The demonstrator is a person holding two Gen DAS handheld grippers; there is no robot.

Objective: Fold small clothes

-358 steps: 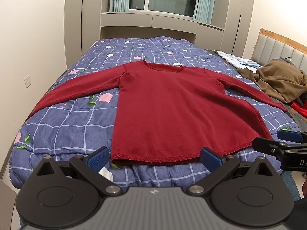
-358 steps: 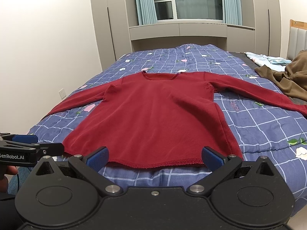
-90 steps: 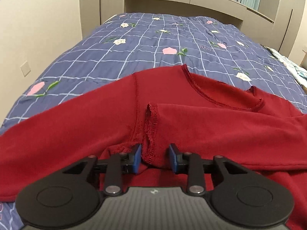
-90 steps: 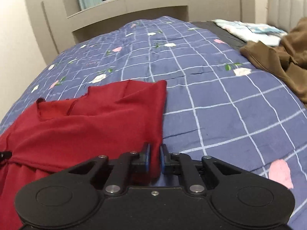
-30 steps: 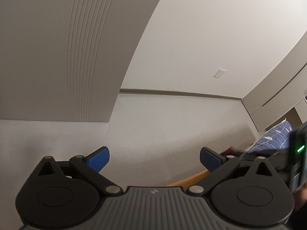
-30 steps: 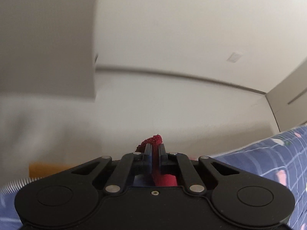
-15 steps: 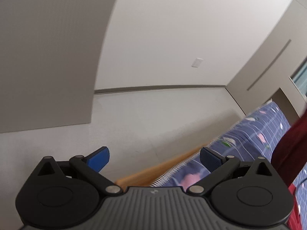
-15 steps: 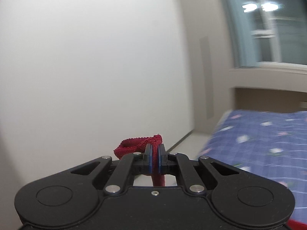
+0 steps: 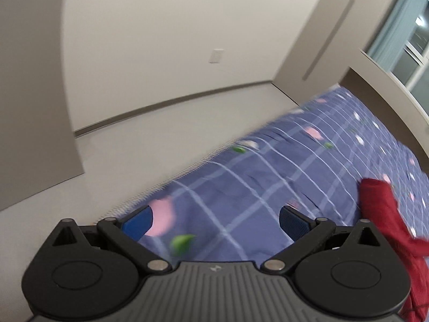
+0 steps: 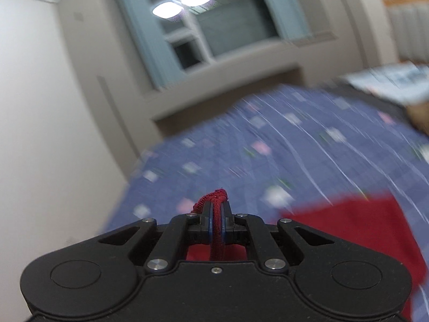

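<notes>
Left wrist view: the left tongs (image 9: 214, 221) are seen spread wide, with nothing between the two blue pads (image 9: 138, 221). Beneath them the bed (image 9: 268, 177) is shown, covered by a blue checked quilt printed with pink flowers and green leaves. The red sweater (image 9: 383, 214) is found at the right edge of this view, just beside the right-hand finger of the left tongs and outside their gap; no contact between the two can be made out. Part of it is lifted off the quilt and hangs in a bunched fold, while its lower portion is cut off by the frame edge. Beyond the bed edge, a pale floor (image 9: 134, 145) and a white wall with a socket plate (image 9: 216, 56) are seen.

Right wrist view: the right tongs (image 10: 217, 224) are closed narrowly on the red sweater (image 10: 213, 201). A ribbed edge of the garment is pinched between the pads and pokes up past the fingertips, and more red cloth is seen running down behind them. A larger, blurred red area of the same garment is spread over the quilt to the right of the tongs. The quilted bed (image 10: 268, 147) is streaked by motion blur, and a curtained window (image 10: 214, 18) is visible beyond it.
</notes>
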